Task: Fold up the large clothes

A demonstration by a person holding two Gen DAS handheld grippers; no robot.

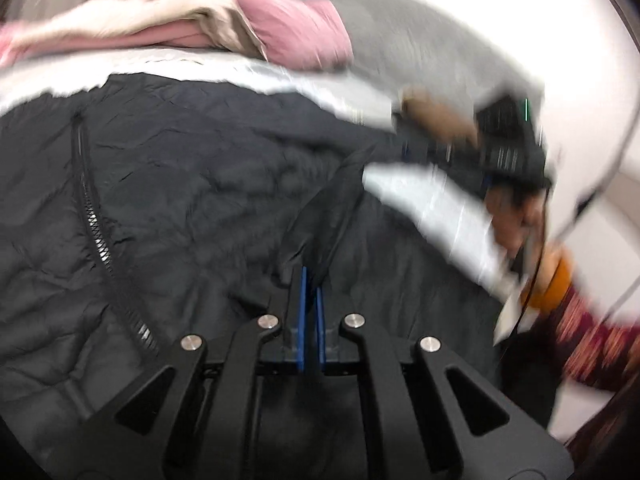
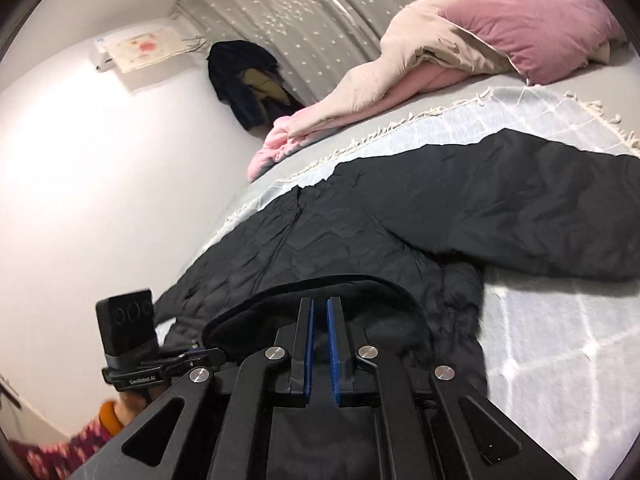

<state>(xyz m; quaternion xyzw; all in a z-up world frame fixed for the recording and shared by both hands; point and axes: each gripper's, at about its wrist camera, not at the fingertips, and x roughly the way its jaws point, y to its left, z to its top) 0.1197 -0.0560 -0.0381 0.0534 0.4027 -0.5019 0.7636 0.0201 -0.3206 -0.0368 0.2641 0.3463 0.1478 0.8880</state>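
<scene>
The black jacket [image 2: 400, 232] lies spread flat on a pale checked blanket [image 2: 560, 320] on the bed, with one sleeve [image 2: 540, 208] thrown out toward three o'clock in the right wrist view. That flat spread is what a fold wants: a smooth base to bring edges over.

The left gripper [image 1: 311, 280] has its jaws shut tight on a peak of black cloth, an edge of the jacket that stands up from twelve to one o'clock of the blue pads. A pinch that small makes sense to me: it takes one layer of the edge, not a whole handful. The zip [image 1: 96, 232] runs down at nine o'clock, so this looks like the open front side.

The right gripper [image 2: 320, 308] is closed too, its pads nearly together, and a dark curved hem [image 2: 320, 280] of the jacket arcs just above its tips at twelve o'clock. Whether cloth is really caught between them I cannot tell; the gap shows only black.

Two grips on the near edge, one on each side, suggest a lift and carry toward the pink quilt [image 2: 360, 92] at the far end, at one o'clock. The left view is blurred.
</scene>
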